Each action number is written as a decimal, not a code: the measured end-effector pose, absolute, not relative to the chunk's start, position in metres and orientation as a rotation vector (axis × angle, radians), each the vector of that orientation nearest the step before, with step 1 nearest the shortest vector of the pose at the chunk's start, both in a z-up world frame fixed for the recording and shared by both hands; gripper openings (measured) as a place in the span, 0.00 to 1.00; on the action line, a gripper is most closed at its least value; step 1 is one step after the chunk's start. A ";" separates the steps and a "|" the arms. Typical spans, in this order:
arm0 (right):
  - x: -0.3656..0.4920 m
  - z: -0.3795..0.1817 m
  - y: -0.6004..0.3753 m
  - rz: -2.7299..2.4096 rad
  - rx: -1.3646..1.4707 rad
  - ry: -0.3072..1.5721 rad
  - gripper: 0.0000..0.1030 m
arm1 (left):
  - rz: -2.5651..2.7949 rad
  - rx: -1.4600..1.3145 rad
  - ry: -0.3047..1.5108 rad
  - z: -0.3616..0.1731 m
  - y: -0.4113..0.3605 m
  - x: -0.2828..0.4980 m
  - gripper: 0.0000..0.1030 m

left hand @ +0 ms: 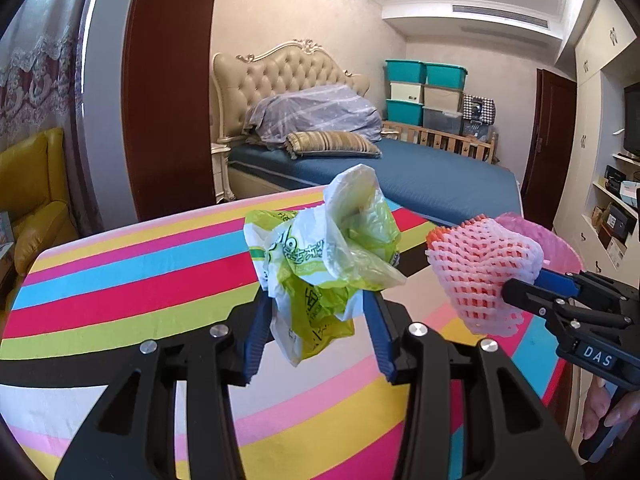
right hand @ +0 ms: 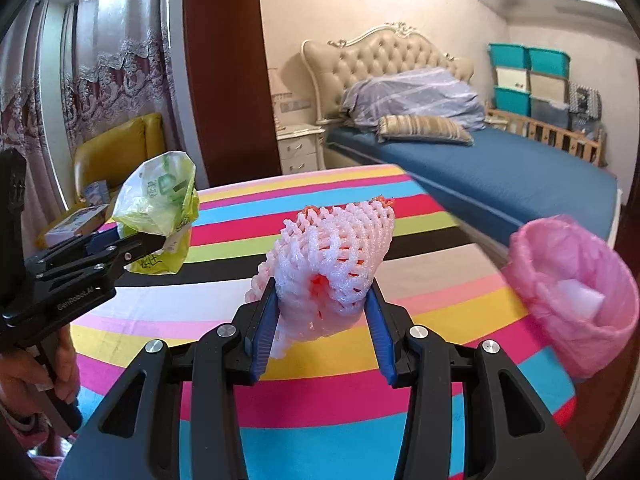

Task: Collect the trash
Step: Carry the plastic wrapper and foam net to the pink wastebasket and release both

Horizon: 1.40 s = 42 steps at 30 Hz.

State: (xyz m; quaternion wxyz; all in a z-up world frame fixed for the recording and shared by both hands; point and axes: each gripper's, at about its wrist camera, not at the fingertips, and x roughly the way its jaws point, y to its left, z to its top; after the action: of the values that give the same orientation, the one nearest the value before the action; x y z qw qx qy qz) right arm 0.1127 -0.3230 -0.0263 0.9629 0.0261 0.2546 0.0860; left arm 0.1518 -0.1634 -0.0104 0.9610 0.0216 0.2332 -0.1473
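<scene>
Above the striped tabletop [left hand: 120,280], the left hand-held gripper [left hand: 318,304] clamps a crumpled green bag [left hand: 320,264]; the right hand-held gripper [right hand: 322,312] pinches pink foam netting [right hand: 332,256], its long axis pointing away, near the pink-lined bin [right hand: 576,300] at the tabletop's right edge.

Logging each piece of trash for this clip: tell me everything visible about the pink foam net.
The pink foam net is a soft, open-mesh fruit sleeve of pale pink foam with an orange inner layer showing at its mouth and through the holes. It is squashed and crumpled, held in the air above the striped table, clamped between the blue pads of the right tongs. Its free end points up and away from the tongs. The pink-lined bin stands to its right, apart from it.
</scene>
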 end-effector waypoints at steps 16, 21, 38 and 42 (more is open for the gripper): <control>0.101 -0.027 -0.358 0.087 0.007 0.469 0.40 | -0.379 0.081 0.446 -0.015 -0.203 0.156 0.43; 0.105 -0.032 -0.363 0.085 0.020 0.483 0.40 | -0.392 0.062 0.449 -0.021 -0.199 0.159 0.43; 0.119 -0.036 -0.381 0.072 0.067 0.466 0.40 | -0.456 0.051 0.503 -0.021 -0.208 0.192 0.44; 0.118 -0.033 -0.396 0.036 0.083 0.453 0.40 | -0.501 0.067 0.496 -0.018 -0.222 0.199 0.44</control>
State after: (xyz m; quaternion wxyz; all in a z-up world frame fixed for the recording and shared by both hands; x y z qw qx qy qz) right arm 0.1178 -0.3963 -0.0330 0.9734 0.0410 0.2246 0.0179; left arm 0.1990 -0.2221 -0.0180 0.9379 0.0326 0.2430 -0.2455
